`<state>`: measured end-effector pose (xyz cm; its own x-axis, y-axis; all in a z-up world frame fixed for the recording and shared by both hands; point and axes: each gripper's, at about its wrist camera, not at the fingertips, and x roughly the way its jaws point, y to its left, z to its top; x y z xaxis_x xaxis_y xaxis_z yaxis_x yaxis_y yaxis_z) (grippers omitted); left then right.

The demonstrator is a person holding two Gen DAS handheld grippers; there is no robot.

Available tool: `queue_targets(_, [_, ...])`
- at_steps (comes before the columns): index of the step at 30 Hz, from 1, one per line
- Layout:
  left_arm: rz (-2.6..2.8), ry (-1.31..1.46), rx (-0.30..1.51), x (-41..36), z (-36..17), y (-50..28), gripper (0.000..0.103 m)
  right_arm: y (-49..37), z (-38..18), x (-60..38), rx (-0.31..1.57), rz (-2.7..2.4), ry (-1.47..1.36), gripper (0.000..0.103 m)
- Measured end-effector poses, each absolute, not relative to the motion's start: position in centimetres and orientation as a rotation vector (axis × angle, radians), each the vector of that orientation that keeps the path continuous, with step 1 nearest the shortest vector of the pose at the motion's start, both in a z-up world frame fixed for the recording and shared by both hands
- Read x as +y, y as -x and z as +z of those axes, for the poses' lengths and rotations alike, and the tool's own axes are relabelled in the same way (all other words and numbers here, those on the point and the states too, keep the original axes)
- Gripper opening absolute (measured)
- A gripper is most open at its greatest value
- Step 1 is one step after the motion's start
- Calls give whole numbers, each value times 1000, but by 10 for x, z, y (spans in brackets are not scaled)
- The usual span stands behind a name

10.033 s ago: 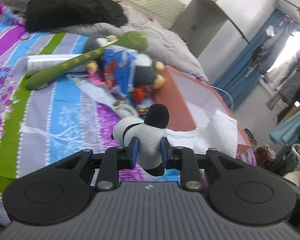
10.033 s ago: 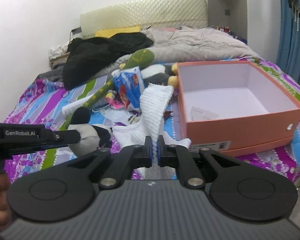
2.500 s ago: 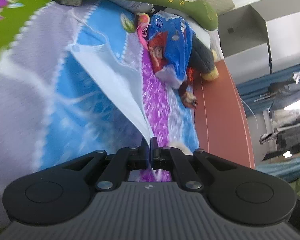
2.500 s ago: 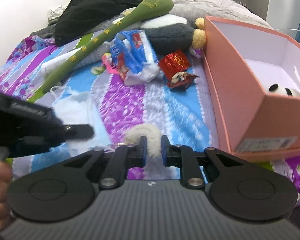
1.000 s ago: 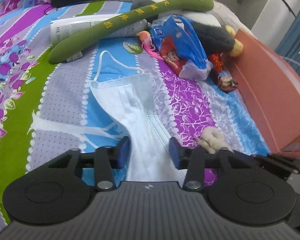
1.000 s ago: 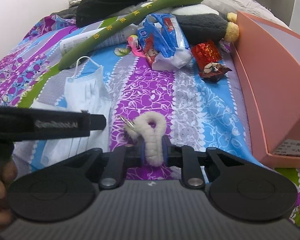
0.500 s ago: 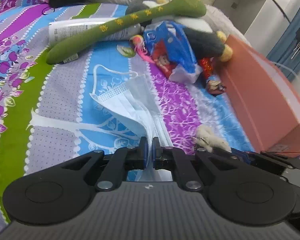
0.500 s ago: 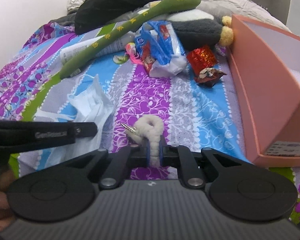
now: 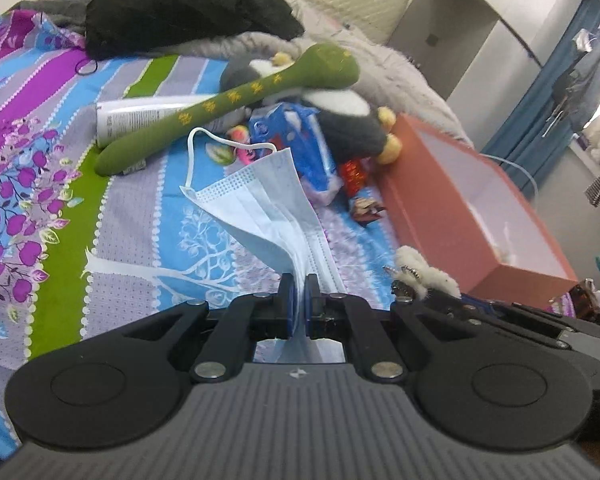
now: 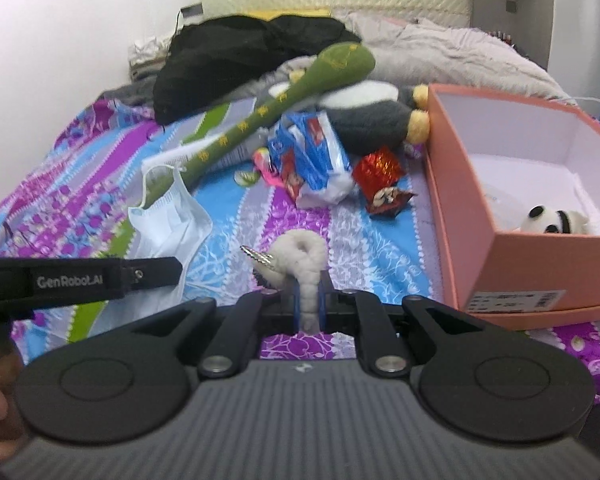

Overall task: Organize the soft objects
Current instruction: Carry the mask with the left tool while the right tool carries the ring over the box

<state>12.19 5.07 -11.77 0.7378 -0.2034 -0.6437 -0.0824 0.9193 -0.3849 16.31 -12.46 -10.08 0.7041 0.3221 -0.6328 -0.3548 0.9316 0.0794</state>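
1. The left gripper (image 9: pixel 299 300), clamped on the face mask (image 9: pixel 268 204), pinches only an edge; the mask trails ahead and could slip free.
2. The right gripper (image 10: pixel 309 300), clamped on the fluffy hair clip (image 10: pixel 300 256), may snag its metal teeth, though blur obscures them.
3. The orange box (image 10: pixel 512 264) sits right of the right gripper; a misjudged drop lands on the bedsheet (image 10: pixel 364 248).

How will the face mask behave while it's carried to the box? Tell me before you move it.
Probably floppy: the mask, pinched at one end by the left gripper, bunches into folds there and fans out beyond. Likely very light, since such a thin pinch lifts it. Its loose ear loop sticks out and could snag the clutter near the box.
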Motion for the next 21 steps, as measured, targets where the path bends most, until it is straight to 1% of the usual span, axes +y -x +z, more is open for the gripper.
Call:
queue_targets(10, [-139, 417, 692, 38, -77, -95, 6, -139, -59, -143, 615, 355, 14, 12])
queue_targets(21, [-266, 392, 651, -6, -46, -86, 6, -115, -33, -184, 558, 269, -13, 12])
